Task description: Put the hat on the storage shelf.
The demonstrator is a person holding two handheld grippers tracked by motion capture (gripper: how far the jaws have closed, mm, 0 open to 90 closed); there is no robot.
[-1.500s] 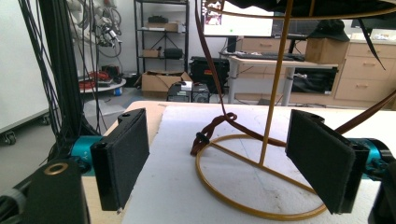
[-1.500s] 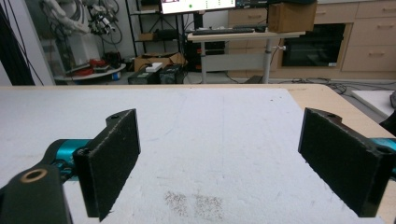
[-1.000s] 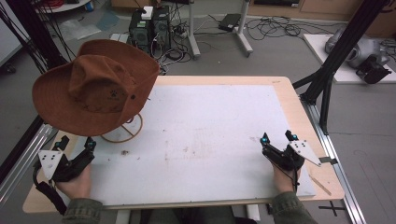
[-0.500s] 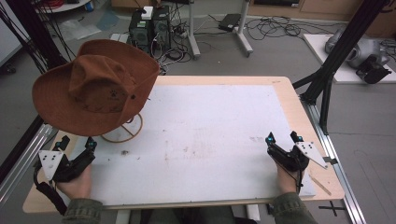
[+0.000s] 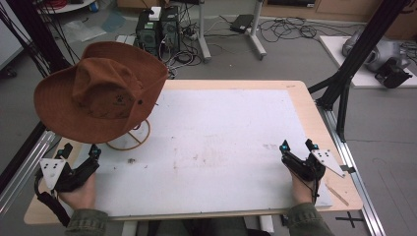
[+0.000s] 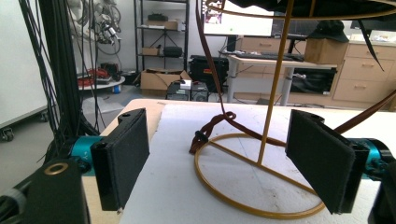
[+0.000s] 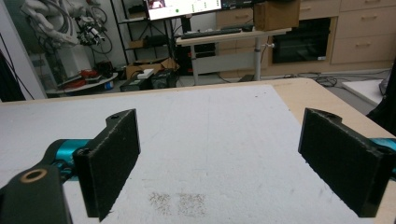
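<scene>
A brown wide-brimmed hat [image 5: 101, 91] rests tilted on a thin golden wire stand [image 5: 129, 142] at the table's left side. My left gripper [image 5: 78, 151] sits just in front of the stand's ring base, open and holding nothing. In the left gripper view the ring base [image 6: 224, 191] and upright rod [image 6: 273, 93] stand between and beyond the open jaws [image 6: 224, 158], and the hat's dark chin strap [image 6: 212, 126] hangs down to the ring. My right gripper [image 5: 297, 146] rests near the front right corner, open over bare white mat [image 7: 210, 140].
A white mat [image 5: 221, 128] covers most of the wooden table [image 5: 300, 86]. A black frame leg [image 5: 344, 78] stands off the right edge, with a metal rail [image 5: 354, 167] alongside. Computer boxes and cables [image 5: 162, 24] lie on the floor beyond.
My right gripper has shifted a little to the right near the front edge. The left gripper and the hat have stayed put.
</scene>
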